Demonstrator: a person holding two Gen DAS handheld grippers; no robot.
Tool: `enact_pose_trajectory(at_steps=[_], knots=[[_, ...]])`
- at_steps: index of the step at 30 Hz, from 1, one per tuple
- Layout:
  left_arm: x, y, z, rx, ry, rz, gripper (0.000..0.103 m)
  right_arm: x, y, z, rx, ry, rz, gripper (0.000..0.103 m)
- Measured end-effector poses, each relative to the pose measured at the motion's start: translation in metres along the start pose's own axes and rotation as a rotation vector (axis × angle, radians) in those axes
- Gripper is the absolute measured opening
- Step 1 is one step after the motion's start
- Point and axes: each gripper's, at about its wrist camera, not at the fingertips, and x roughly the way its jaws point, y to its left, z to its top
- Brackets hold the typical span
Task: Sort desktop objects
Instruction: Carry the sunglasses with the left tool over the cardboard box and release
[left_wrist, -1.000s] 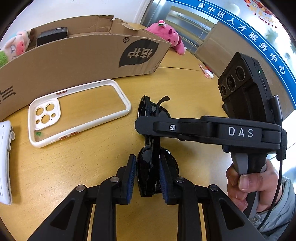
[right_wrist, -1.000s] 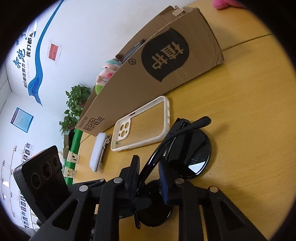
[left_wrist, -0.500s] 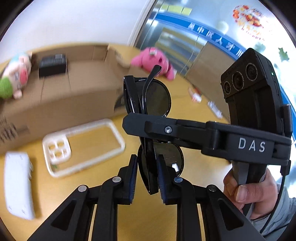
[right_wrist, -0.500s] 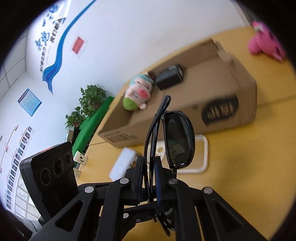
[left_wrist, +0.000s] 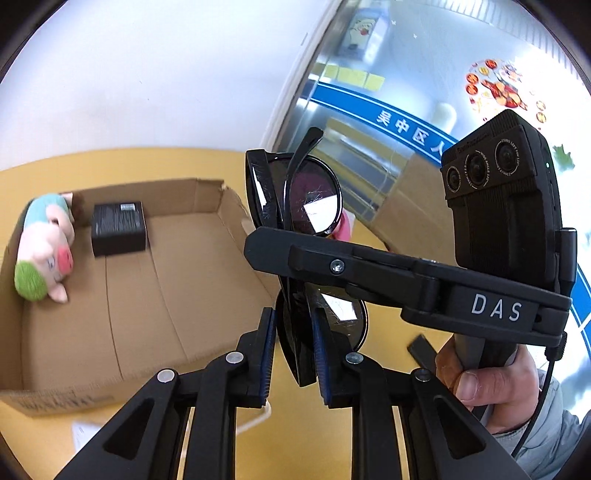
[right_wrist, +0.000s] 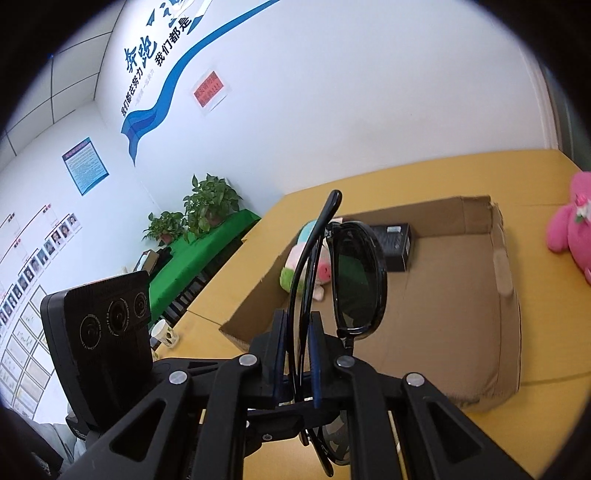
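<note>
I hold a pair of black sunglasses (left_wrist: 303, 206) up in the air with both tongs at once. My left tongs (left_wrist: 293, 347) are pressed onto the lower lens, the blue pads (left_wrist: 266, 354) flat against either face of the folded frame. My right tongs (right_wrist: 298, 360) pinch the thin temple arms, and from the left camera their black finger crosses the glasses at the middle, just above my left tongs. The frame stands roughly upright, one dark lens above the right tongs and the other below, with one temple tip poking up past the top rim.

Beyond and below the sunglasses lies an open cardboard box (left_wrist: 207, 280) on the yellow counter (right_wrist: 424, 166). Inside the box, at its far end, a small black carton (left_wrist: 118, 229) sits just beside a plush pig (left_wrist: 44, 254) with a green snout end and a pale blue cap. A pink plush toy (right_wrist: 570, 225) rests on the counter outside the box, near its right wall. My right hand (left_wrist: 495, 380) grips the handle under the camera block marked DAS. Potted plants (right_wrist: 195, 210) stand on a green surface against the back wall.
</note>
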Motion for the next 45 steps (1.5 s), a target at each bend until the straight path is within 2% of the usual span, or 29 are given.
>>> enact_pose_trajectory(at_steps=[11, 22, 23, 25, 32, 37, 45], knots=[[0.020, 0.026, 0.084, -0.023, -0.010, 0.037, 0.019, 0.030, -0.025, 0.082, -0.021, 0.008, 0.021, 0.010], [0.071, 0.078, 0.137, -0.088, 0.044, 0.083, 0.016, 0.093, -0.076, 0.140, 0.021, 0.082, 0.033, 0.010], [0.079, 0.084, 0.140, -0.099, 0.055, 0.082, 0.008, 0.101, -0.083, 0.143, 0.035, 0.090, 0.038, 0.010], [0.095, 0.097, 0.143, -0.132, 0.089, 0.056, 0.005, 0.115, -0.100, 0.146, 0.064, 0.100, 0.041, 0.009], [0.161, 0.140, 0.137, -0.203, 0.197, 0.066, 0.005, 0.166, -0.159, 0.134, 0.152, 0.165, 0.004, 0.009], [0.203, 0.159, 0.125, -0.231, 0.270, 0.039, 0.005, 0.188, -0.194, 0.115, 0.207, 0.210, -0.033, 0.009], [0.257, 0.181, 0.113, -0.315, 0.360, -0.025, 0.005, 0.214, -0.239, 0.104, 0.269, 0.287, -0.127, 0.009]])
